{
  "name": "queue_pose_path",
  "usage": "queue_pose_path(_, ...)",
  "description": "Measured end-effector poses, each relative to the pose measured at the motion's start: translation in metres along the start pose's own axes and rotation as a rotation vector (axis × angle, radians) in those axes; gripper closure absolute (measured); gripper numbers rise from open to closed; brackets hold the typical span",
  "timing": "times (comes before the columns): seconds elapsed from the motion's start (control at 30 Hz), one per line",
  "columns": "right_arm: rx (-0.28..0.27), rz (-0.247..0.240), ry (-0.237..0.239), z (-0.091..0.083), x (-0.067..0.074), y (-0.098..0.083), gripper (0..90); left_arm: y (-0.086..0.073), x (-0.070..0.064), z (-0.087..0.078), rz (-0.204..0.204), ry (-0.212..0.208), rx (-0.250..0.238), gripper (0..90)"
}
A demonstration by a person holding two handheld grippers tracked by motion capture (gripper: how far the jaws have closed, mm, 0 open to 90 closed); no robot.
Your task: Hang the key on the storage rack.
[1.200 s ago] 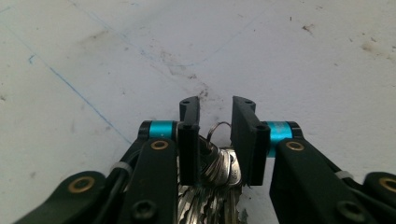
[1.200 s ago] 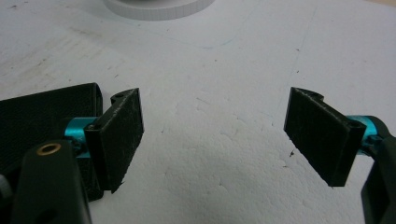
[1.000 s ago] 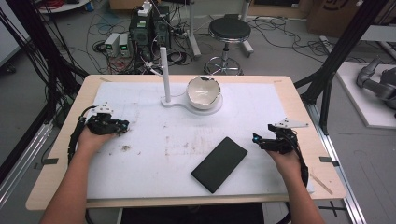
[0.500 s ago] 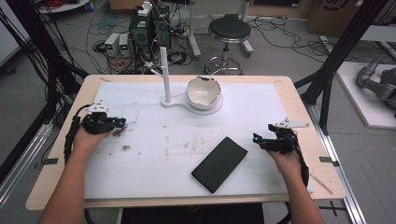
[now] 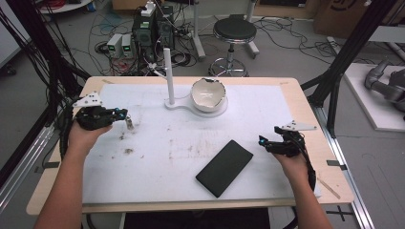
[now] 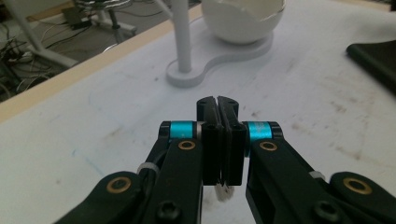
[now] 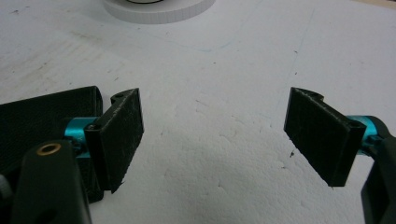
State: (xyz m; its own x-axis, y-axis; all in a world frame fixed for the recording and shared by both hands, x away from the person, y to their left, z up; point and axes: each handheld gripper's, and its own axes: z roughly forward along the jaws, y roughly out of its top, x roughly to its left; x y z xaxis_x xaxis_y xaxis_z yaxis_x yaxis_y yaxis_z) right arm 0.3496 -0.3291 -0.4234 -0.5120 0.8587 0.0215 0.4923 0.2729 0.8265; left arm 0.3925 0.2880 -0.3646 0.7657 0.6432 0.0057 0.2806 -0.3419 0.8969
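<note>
At the left of the high view the left gripper [image 5: 125, 117] is held above the counter [image 5: 286, 109], its jaws clenched on a small pale piece [image 5: 129, 125] that hangs just below the tips; in the left gripper view the two black pads of that gripper [image 6: 218, 105] meet with no gap, and only a white sliver of the piece [image 6: 220, 190] peeks out beneath them; under it, dark crumbs [image 5: 128, 151] are scattered on the white sheet.

The piece looks very light and small, probably stiff and perhaps brittle; a gentle pinch across its upper end, as it is taken now, seems right, since a harder squeeze might crack it and a looser one might let it slip out; what it is made of I cannot tell, as it is too small and mostly covered by the pads.

Farther along stand a white post [image 5: 167, 71] and a jagged-rimmed white bowl [image 5: 207, 93] on one shared base; the bowl's inside is hard to make out; nearer the person lies a black phone [image 5: 224, 167], flat and at a slant.

At the right the right gripper [image 5: 261, 141] sits low by the counter's edge, jaws released and wide apart with nothing between them [image 7: 215, 126]; the phone's corner is cut off behind its left pad.
</note>
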Motion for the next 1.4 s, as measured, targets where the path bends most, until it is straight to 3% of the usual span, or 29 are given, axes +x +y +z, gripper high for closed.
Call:
queue_pose_path(0.3,-0.010,0.006,0.004,-0.002,-0.001,0.000,20.2,0.061,-0.013,0.000,0.050,-0.053,-0.073,88.2)
queue_pose_path(0.53,-0.021,0.009,0.008,-0.004,-0.001,0.001,20.2,0.108,-0.020,0.010,0.091,-0.054,-0.079,88.1)
queue_pose_path(0.63,-0.020,0.007,0.008,-0.003,-0.001,0.001,20.2,0.119,-0.022,0.015,0.103,-0.057,-0.081,88.2)
queue_pose_path(0.67,-0.022,0.005,0.007,-0.003,-0.002,0.001,20.2,0.133,-0.024,0.021,0.123,-0.062,-0.074,88.1)
queue_pose_path(0.7,-0.021,0.005,0.008,-0.003,-0.002,0.001,20.1,0.133,-0.024,0.021,0.123,-0.062,-0.074,88.1)
queue_pose_path(0.8,-0.021,0.005,0.008,-0.003,-0.001,0.001,20.2,0.152,-0.024,0.035,0.133,-0.058,-0.066,88.2)
queue_pose_path(1.07,-0.023,0.007,0.011,-0.003,-0.001,0.001,20.2,0.173,-0.016,0.056,0.139,-0.021,-0.016,88.2)
queue_pose_path(1.4,-0.021,0.005,0.010,-0.002,-0.002,0.001,20.1,0.176,-0.006,0.080,0.098,-0.022,0.003,88.1)
